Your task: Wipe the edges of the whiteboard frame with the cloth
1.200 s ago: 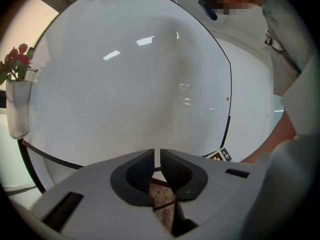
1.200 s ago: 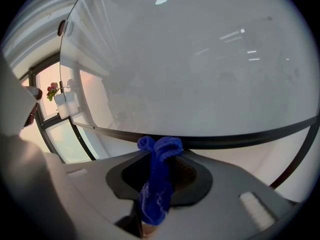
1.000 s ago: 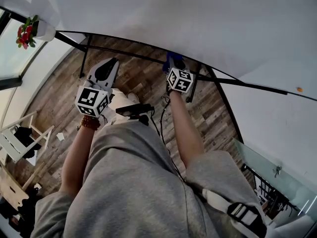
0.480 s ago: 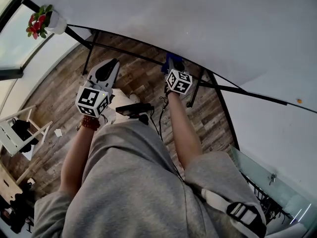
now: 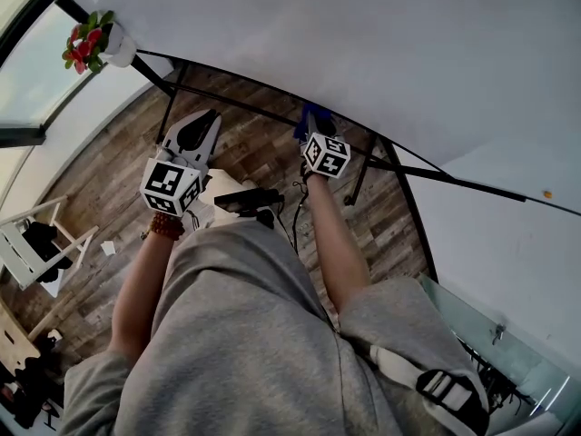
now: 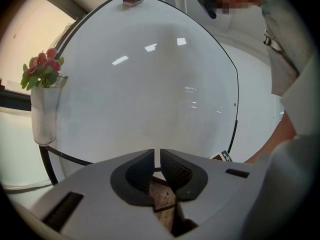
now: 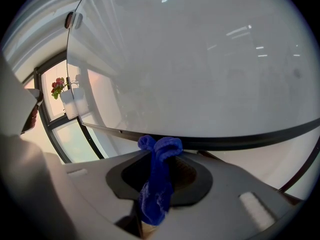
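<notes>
A large whiteboard (image 5: 345,34) with a thin black frame (image 5: 245,103) fills the upper part of the head view. My right gripper (image 5: 309,116) is shut on a blue cloth (image 7: 159,176), whose bunched top pokes out past the jaw tips just below the frame's bottom edge (image 7: 235,138). In the head view the blue cloth (image 5: 313,116) sits right at that bottom edge. My left gripper (image 5: 207,121) hangs lower and to the left, shut with nothing between its jaws, short of the whiteboard (image 6: 150,84).
A white pot of red flowers (image 5: 95,44) hangs at the board's left edge. An eraser (image 6: 133,0) sits on the board's top edge. Black stand legs (image 5: 363,166) run down to the wooden floor (image 5: 118,153). White chairs (image 5: 36,243) stand at the left.
The head view has shifted, so the board and flower pot sit further right and lower. The right gripper with the cloth has edged slightly left along the frame's bottom edge.
</notes>
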Motion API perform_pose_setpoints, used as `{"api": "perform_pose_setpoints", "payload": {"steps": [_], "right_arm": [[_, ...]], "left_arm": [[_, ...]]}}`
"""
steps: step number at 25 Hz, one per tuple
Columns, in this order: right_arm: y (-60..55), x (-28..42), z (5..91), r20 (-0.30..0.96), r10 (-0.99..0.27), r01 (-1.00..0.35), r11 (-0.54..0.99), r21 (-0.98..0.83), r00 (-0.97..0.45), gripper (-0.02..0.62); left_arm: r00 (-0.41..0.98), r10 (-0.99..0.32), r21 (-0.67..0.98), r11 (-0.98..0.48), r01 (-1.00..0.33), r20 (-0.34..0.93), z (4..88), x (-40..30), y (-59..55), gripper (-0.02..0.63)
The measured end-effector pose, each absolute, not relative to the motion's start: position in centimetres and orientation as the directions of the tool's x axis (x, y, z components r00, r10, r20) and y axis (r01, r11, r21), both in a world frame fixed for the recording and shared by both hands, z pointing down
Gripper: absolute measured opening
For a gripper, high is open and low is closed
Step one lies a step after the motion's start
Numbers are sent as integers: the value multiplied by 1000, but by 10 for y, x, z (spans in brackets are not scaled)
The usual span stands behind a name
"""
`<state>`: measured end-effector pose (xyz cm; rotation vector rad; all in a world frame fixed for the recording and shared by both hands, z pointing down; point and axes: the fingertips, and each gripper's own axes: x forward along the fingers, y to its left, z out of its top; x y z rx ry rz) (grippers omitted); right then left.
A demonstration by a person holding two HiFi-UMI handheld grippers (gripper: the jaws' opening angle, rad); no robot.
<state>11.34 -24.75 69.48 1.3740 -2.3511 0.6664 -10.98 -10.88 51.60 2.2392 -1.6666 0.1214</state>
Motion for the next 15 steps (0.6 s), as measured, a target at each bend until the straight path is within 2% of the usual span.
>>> {"api": "perform_pose_setpoints", "payload": {"steps": [15], "right_arm": [[-242,63,692,500,-751,-902,372,-219,-431,106]], "left_arm": [[314,-908,238,-252,-938,277,514,-170,-90,43]]}}
